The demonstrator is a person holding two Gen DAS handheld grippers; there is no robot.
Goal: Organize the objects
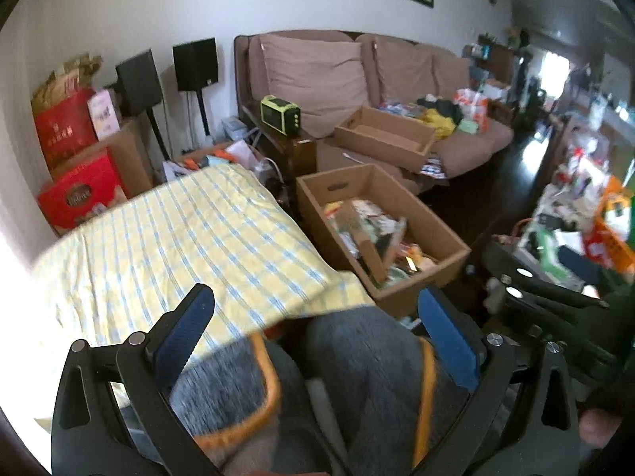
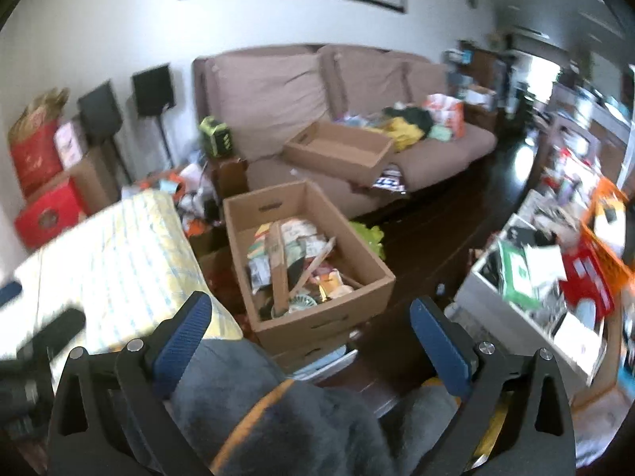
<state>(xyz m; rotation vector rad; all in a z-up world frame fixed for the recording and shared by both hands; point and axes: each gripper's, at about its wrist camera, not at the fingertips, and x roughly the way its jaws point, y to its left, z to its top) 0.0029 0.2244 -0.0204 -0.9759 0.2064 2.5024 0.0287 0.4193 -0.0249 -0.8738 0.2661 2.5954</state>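
Jaws of both tools stand spread wide, pinching nothing: the left gripper (image 1: 317, 333) and the right gripper (image 2: 313, 337) each hang over a grey plush cloth with orange trim (image 1: 357, 365), which lies slack below the blue pads (image 1: 186, 333) rather than between them under pressure. No earlier look is given, so whether the cloth was just let go cannot be told; it seems to rest on something low in front of the person, and its blur hides its exact shape. Beside it is a surface under a yellow checked cover (image 1: 178, 238), bare of loose items, probably kept free as a sorting place. Cardboard boxes number two in clear view: one on the floor (image 2: 373, 277), packed with packets and papers, likely the collecting bin because it sits within easy reach, and an empty one (image 2: 341, 150) perched on the sofa (image 2: 278, 91), perhaps waiting for a second category. Two black speakers (image 1: 194, 63) stand by the wall, and two red gift boxes (image 1: 79, 194) are stacked at the left.
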